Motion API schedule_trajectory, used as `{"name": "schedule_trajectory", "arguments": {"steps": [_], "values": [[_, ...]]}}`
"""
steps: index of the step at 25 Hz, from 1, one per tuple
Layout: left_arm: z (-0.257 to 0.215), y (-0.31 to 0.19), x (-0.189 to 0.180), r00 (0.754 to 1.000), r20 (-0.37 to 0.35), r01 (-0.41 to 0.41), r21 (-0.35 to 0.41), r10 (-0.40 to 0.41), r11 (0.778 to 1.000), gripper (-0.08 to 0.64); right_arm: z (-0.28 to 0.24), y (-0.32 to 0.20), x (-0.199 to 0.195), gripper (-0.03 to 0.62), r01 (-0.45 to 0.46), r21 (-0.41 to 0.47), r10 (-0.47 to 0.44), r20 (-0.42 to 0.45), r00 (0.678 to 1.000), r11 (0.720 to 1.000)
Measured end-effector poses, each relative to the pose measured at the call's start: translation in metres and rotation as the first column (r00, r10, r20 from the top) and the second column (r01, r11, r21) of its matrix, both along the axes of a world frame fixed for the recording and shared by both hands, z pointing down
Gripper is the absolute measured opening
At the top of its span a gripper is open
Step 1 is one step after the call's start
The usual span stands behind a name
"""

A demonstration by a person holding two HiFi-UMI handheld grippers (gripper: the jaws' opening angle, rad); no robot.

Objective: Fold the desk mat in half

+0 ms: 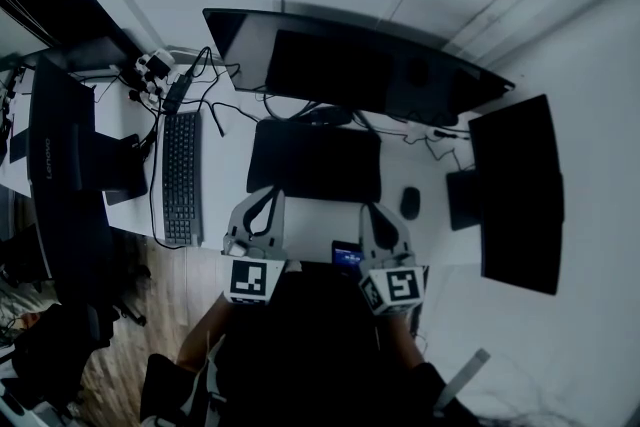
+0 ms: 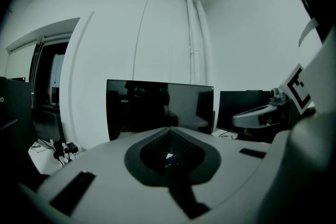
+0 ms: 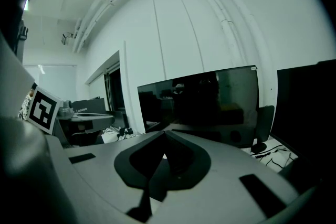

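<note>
Both grippers are held side by side at the near edge of the white counter, pointing away from the person. The left gripper has its jaws pressed together with nothing between them. The right gripper is the same, jaws together and empty.

The dark desk mat lies flat and unfolded on the counter, straight ahead of the two grippers. In the head view the left gripper's tip sits over the mat's near left corner and the right gripper's tip just beside its near right corner. Whether either tip touches the mat cannot be told.

Beyond the mat, ahead of both grippers, stands a wide dark monitor, which fills the middle of each gripper view. A keyboard lies to the left of the left gripper. A mouse rests just to the right of the right gripper's tip, with a second dark screen further right. Between the two grippers, near the counter's edge, a small lit device shows.
</note>
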State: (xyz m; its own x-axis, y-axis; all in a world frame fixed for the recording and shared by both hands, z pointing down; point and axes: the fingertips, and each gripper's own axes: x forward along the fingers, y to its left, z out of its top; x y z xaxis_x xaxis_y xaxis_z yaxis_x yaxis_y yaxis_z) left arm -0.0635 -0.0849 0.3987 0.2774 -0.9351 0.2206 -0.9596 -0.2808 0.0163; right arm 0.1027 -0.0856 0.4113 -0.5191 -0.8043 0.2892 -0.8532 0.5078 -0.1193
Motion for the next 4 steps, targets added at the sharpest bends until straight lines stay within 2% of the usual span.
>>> {"name": "schedule_trajectory", "arguments": {"steps": [4], "values": [[0.0011,-0.0013,-0.0021,1.000,0.011,-0.003,-0.003,0.003,1.000,0.005,0.0001,-0.0021,0.0011,0.005,-0.006,-0.003,0.006,0.006,1.000,1.000]]}}
